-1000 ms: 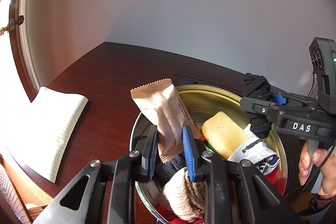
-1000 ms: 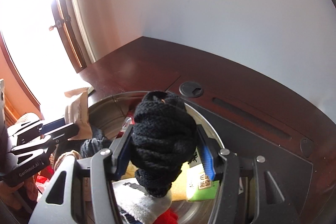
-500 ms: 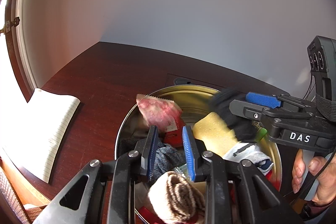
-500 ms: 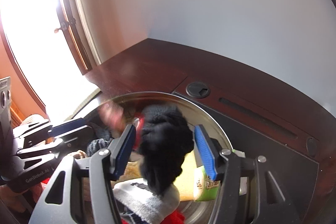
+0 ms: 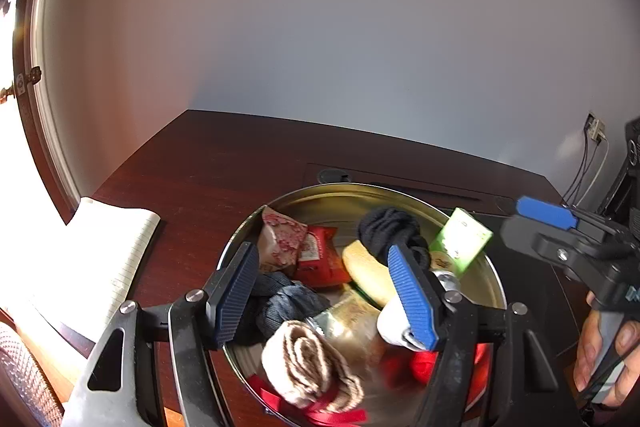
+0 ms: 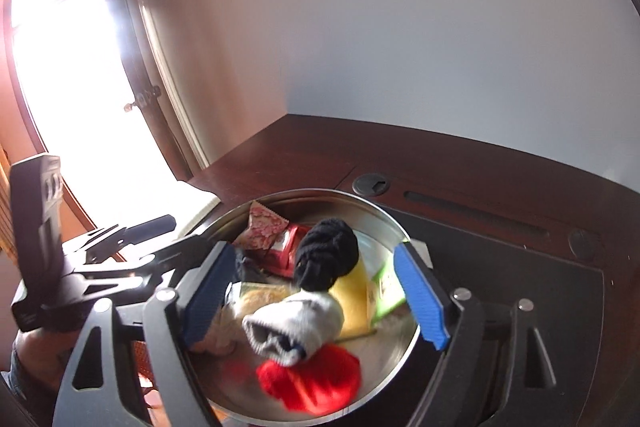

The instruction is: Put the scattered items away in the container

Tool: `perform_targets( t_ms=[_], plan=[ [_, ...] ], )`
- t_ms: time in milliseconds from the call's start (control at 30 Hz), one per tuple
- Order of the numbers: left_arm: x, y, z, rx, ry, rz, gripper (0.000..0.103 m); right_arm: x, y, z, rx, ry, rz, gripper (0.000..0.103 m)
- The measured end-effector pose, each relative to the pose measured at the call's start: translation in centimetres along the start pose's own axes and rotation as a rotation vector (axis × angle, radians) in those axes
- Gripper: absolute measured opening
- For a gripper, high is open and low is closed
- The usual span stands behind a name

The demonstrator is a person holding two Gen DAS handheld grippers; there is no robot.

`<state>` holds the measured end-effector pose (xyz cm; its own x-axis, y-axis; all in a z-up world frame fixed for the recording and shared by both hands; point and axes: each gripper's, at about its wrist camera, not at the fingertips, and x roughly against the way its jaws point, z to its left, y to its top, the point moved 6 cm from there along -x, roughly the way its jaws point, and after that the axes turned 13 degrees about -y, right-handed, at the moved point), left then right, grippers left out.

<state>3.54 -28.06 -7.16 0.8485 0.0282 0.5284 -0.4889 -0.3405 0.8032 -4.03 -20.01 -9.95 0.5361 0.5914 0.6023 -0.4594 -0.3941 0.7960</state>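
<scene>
A round metal tin [image 5: 494, 279] [image 6: 394, 227] stands on the dark wooden desk and holds several items. A pink-patterned snack packet [image 5: 280, 237] [image 6: 262, 227] lies at its far left beside a red packet [image 5: 322, 255]. A black knitted bundle [image 5: 394, 233] [image 6: 328, 253] lies on a yellow sponge [image 5: 366, 273]. A green carton [image 5: 460, 241], a white sock [image 6: 296, 321], a red cloth [image 6: 316, 379] and a beige rolled sock [image 5: 308, 367] also lie inside. My left gripper [image 5: 324, 297] is open and empty above the tin. My right gripper [image 6: 314, 297] is open and empty above it too.
A lined notepad [image 5: 92, 263] lies on the desk left of the tin, near a bright window. A black mat [image 6: 520, 279] lies under the tin's right side. A round cable grommet [image 6: 370, 183] sits behind the tin. The white wall is close behind the desk.
My left gripper opened and let the snack packet drop into the tin. My right gripper opened and let the black bundle drop onto the sponge. Both grippers have risen a little.
</scene>
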Motion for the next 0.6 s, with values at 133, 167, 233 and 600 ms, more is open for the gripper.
perform_targets(
  t_ms=[133, 167, 233, 600],
  plan=[
    [0.4, 0.0, -1.0, -0.011, 0.003, -0.004, 0.079, 1.6, -1.0, -0.4, -0.032, 0.015, -0.01, 0.086],
    [0.6, 0.0, -1.3, -0.014, 0.009, -0.006, 0.08, 2.0, -1.3, -0.5, -0.036, 0.014, -0.013, 0.086],
    [1.0, 0.1, -1.9, -0.023, 0.024, -0.015, 0.086, 2.6, -1.7, -0.6, -0.045, 0.014, -0.019, 0.087],
    [3.1, -0.4, -4.8, -0.096, 0.132, -0.053, 0.102, 5.8, -3.7, -1.3, -0.084, 0.019, -0.047, 0.093]
  ],
)
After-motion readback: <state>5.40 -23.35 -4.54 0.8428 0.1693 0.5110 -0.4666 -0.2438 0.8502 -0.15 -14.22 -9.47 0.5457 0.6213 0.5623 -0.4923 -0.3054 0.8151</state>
